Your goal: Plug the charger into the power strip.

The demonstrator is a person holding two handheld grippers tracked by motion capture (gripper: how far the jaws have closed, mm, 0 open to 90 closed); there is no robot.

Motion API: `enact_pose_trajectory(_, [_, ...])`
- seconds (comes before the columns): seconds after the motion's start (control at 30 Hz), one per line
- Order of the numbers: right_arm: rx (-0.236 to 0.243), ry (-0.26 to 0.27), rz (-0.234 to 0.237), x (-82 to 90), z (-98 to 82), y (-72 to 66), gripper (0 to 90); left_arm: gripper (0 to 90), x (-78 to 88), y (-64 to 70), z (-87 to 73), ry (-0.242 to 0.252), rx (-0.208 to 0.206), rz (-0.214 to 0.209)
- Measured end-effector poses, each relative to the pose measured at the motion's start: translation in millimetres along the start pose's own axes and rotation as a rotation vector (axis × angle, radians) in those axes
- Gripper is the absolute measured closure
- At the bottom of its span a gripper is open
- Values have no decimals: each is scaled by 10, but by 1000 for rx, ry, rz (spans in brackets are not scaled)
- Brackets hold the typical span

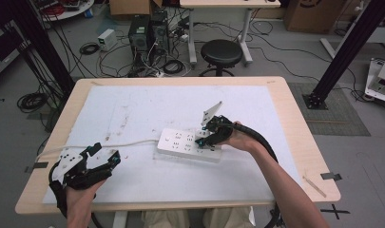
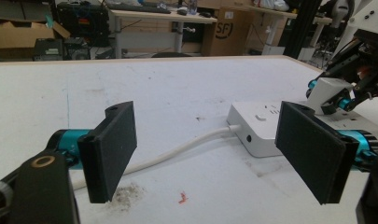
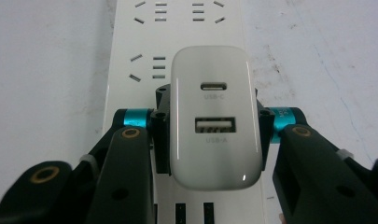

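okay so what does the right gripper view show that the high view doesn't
The right gripper view shows the white charger close up, with its USB-C and USB-A ports, clamped between the right gripper pads above the sockets. The high view shows the left gripper open near the table's front left corner, the cord running off to the left, and the stool behind. Both show the white power strip and the right gripper on it.

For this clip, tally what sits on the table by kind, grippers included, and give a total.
Power strip: 1
USB charger: 1, white, clamped by the right gripper over the strip
Grippers: 2, the left gripper with jaws open and nothing between them
White mat: 1
Total: 5
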State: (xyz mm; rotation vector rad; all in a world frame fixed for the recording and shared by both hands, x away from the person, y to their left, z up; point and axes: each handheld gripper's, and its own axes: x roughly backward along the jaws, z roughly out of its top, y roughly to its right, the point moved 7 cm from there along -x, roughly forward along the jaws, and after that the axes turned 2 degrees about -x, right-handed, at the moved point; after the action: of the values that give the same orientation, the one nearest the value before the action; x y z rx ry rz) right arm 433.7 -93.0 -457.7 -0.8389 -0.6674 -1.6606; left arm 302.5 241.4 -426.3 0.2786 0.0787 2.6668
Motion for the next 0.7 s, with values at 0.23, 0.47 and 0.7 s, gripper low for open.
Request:
enact_pose_trajectory(0.23, [-23, 7, 5, -2, 0, 1, 626, 206, 10, -6, 12, 0, -8, -1])
enact_pose_trajectory(0.47, [-49, 9, 22, 2, -16, 3, 498, 207, 8, 1, 8, -1, -6, -1])
enact_pose_trajectory(0.7, [-92, 59, 0, 157, -23, 15, 283, 206, -30, 22, 14, -3, -11, -9])
